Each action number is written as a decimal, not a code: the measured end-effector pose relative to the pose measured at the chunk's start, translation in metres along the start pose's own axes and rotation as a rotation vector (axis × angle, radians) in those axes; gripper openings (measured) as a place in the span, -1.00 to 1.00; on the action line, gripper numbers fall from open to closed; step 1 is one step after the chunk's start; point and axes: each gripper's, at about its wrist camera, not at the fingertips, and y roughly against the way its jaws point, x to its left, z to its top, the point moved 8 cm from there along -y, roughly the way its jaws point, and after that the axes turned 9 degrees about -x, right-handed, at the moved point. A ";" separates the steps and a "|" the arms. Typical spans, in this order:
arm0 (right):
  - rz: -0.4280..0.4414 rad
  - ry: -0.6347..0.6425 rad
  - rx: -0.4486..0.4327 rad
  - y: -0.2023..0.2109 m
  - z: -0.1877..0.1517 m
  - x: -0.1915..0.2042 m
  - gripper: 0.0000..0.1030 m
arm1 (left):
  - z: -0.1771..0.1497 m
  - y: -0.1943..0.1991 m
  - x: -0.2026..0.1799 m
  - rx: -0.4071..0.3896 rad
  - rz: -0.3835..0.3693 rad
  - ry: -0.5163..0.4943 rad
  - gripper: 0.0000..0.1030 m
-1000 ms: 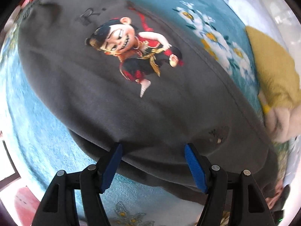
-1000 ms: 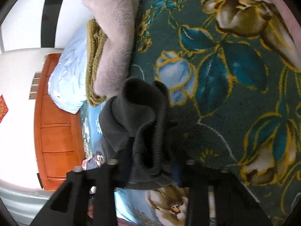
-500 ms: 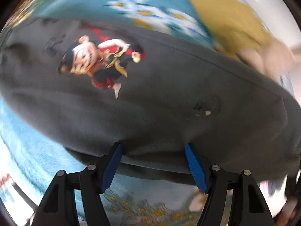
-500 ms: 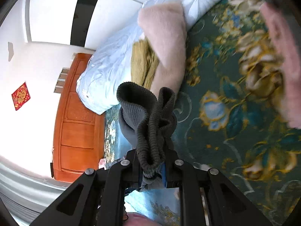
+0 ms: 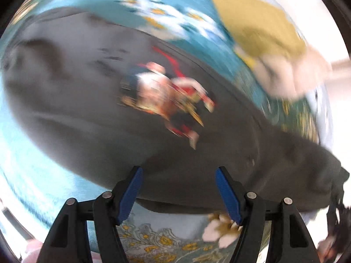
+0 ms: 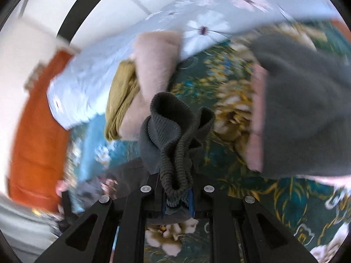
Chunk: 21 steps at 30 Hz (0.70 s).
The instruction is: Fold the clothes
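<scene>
Two grippers: the right gripper point(image 6: 176, 201), lower centre, is clamped on the ribbed cuff point(image 6: 175, 135) of the grey sweatshirt point(image 5: 92, 109); the left gripper point(image 5: 178, 194) stands apart at its hem. The sweatshirt lies spread mid-frame on the floral bedspread point(image 5: 166, 241), judged only partly folded.

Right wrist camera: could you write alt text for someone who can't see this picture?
The right gripper is shut on the ribbed cuff of a dark grey sweatshirt, held above a floral bedspread. Folded pink and mustard clothes lie behind; the picture is motion-blurred.
</scene>
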 end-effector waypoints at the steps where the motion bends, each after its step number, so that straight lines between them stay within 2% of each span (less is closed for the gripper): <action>1: -0.003 0.063 0.005 -0.006 -0.002 0.020 -0.69 | 0.006 0.004 0.007 -0.019 -0.009 0.042 0.41; 3: -0.006 0.189 0.017 -0.017 -0.007 0.059 -0.69 | 0.012 0.010 0.018 -0.057 -0.032 0.115 0.41; 5: 0.028 0.298 0.049 -0.026 -0.022 0.102 -0.69 | 0.012 0.014 0.027 -0.093 -0.059 0.175 0.41; 7: 0.038 0.367 0.081 -0.040 -0.041 0.134 -0.69 | 0.003 0.023 0.023 -0.144 -0.128 0.251 0.41; 10: 0.077 0.361 0.139 -0.067 -0.065 0.169 -0.69 | 0.002 0.036 0.039 -0.203 -0.212 0.380 0.41; 16: 0.032 0.392 0.210 -0.113 -0.105 0.204 -0.67 | 0.012 0.021 0.057 -0.232 -0.364 0.649 0.41; 21: -0.051 0.478 0.323 -0.152 -0.142 0.206 -0.60 | 0.009 0.034 0.061 -0.238 -0.355 0.625 0.41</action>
